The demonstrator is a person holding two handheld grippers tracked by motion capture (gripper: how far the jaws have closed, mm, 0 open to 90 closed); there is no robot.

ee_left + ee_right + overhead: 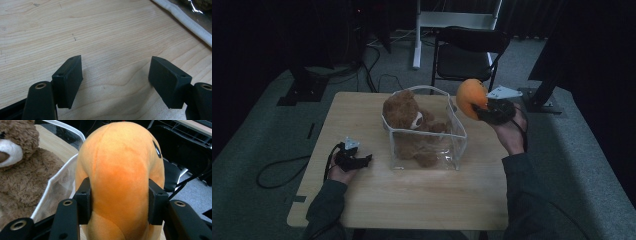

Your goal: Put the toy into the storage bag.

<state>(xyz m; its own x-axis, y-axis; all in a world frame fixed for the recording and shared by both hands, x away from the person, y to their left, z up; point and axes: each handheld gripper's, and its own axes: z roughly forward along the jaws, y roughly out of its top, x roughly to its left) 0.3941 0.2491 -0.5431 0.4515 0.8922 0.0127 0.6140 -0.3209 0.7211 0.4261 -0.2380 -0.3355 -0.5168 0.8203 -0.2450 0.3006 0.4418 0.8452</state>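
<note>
While your wooden table (412,195) carries the clear bin (457,145) at its middle, a brown teddy bear (409,120) sits inside that bin. Your right gripper (482,111) holds the orange plush toy (471,97) in the air just beside the bin's right rim, its 2 jaws squeezing the toy's sides. Your left gripper (116,75) rests low over bare tabletop left of the bin, jaws spread with nothing between them.
</note>
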